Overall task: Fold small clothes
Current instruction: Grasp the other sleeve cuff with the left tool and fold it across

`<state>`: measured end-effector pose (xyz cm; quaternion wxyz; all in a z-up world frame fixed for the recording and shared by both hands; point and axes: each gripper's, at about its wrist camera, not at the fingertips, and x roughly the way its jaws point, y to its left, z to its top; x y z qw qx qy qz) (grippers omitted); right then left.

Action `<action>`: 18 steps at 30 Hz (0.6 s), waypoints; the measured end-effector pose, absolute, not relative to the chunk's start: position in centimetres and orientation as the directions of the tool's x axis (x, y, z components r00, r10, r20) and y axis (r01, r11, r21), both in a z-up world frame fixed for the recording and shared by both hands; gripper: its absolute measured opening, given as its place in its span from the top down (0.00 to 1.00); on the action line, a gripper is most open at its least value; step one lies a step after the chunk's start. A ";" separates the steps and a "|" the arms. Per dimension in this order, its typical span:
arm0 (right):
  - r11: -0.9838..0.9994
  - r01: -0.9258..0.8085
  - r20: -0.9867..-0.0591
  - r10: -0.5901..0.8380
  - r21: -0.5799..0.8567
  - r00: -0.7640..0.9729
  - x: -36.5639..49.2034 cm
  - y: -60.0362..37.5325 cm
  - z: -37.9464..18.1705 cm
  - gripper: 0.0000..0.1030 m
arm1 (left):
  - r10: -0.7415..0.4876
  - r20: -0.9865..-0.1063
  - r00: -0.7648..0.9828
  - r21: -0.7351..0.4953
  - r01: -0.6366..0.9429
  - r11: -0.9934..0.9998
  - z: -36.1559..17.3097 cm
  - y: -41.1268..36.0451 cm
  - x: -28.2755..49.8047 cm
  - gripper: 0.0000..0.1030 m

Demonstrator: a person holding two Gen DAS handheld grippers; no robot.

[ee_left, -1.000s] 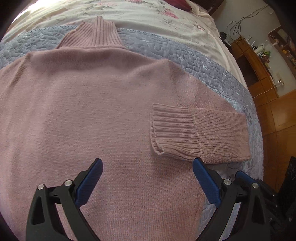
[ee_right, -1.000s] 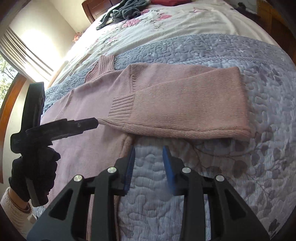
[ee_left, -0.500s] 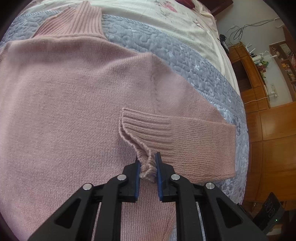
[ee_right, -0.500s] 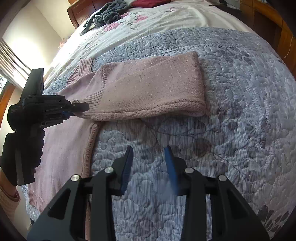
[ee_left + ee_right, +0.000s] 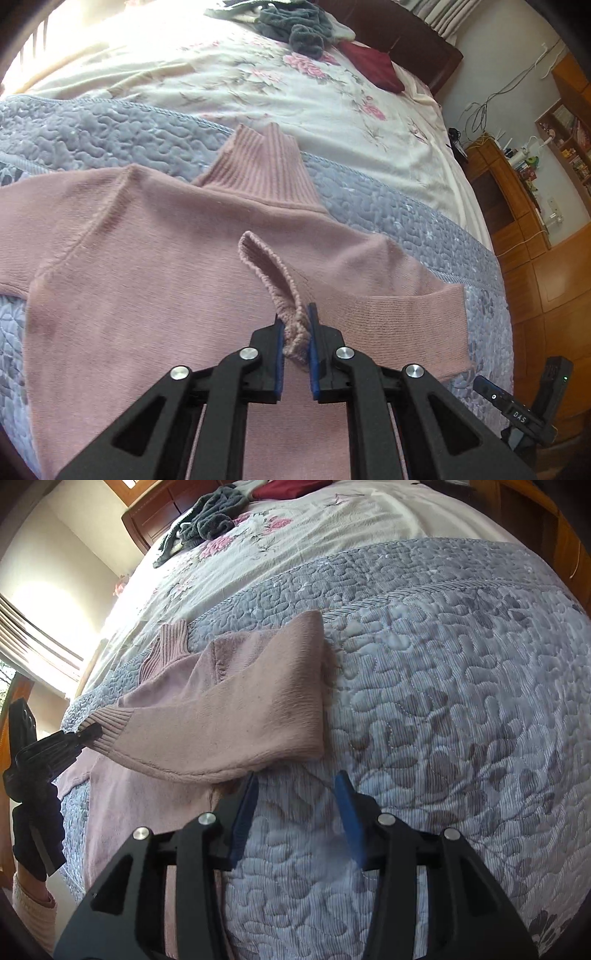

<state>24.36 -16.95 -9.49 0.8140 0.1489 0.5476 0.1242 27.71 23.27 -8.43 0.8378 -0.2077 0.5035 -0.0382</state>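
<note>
A dusty pink knitted sweater (image 5: 147,266) lies flat on a blue-grey quilt (image 5: 92,136), its ribbed turtleneck (image 5: 266,166) pointing away from me. The right sleeve (image 5: 236,716) is folded across the body. My left gripper (image 5: 296,332) is shut on the sleeve's ribbed cuff (image 5: 280,291) and holds it lifted off the body. In the right wrist view the left gripper (image 5: 83,734) shows at the far left, pinching that cuff (image 5: 107,723). My right gripper (image 5: 295,794) is open, hovering over the quilt (image 5: 461,709) just in front of the sleeve's fold, holding nothing.
Beyond the quilt lies a floral sheet (image 5: 229,85) with a heap of grey clothes (image 5: 295,26) and a dark red cloth (image 5: 373,66) near the wooden headboard (image 5: 399,40). Wooden cabinets (image 5: 517,206) stand to the right. A gloved hand (image 5: 33,823) holds the left gripper.
My left gripper shut on the cuff and has lifted it, drawing it toward the sweater's middle. My right gripper opened wider and came closer to the sleeve fold.
</note>
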 end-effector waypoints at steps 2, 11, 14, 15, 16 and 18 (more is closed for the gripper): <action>0.913 -0.035 -0.848 0.390 0.406 0.357 25.4 -16.1 -9.8 0.55 | -0.250 -0.832 0.495 -0.374 -0.169 0.912 -8.2 25.8 27.5 0.90; 0.885 0.006 -0.855 0.448 0.465 0.263 29.9 -11.7 -12.6 0.51 | -0.139 -0.841 0.523 -0.324 -0.283 0.903 -7.9 34.5 27.3 0.90; 0.886 0.024 -0.865 0.446 0.464 0.231 30.7 -10.6 -13.8 0.58 | -0.129 -0.859 0.496 -0.305 -0.292 0.906 -9.4 35.5 27.6 0.90; 0.884 0.030 -0.866 0.449 0.466 0.221 30.8 -10.4 -14.1 0.62 | -0.123 -0.868 0.482 -0.296 -0.300 0.907 -10.1 35.7 27.7 0.90; 0.886 0.039 -0.871 0.444 0.461 0.210 30.9 -10.2 -14.5 0.67 | -0.117 -0.878 0.464 -0.284 -0.308 0.908 -10.9 35.8 27.7 0.90; 0.898 0.045 -0.883 0.421 0.438 0.209 30.7 -10.1 -15.0 0.69 | -0.098 -0.898 0.428 -0.253 -0.322 0.912 -12.7 35.9 27.8 0.90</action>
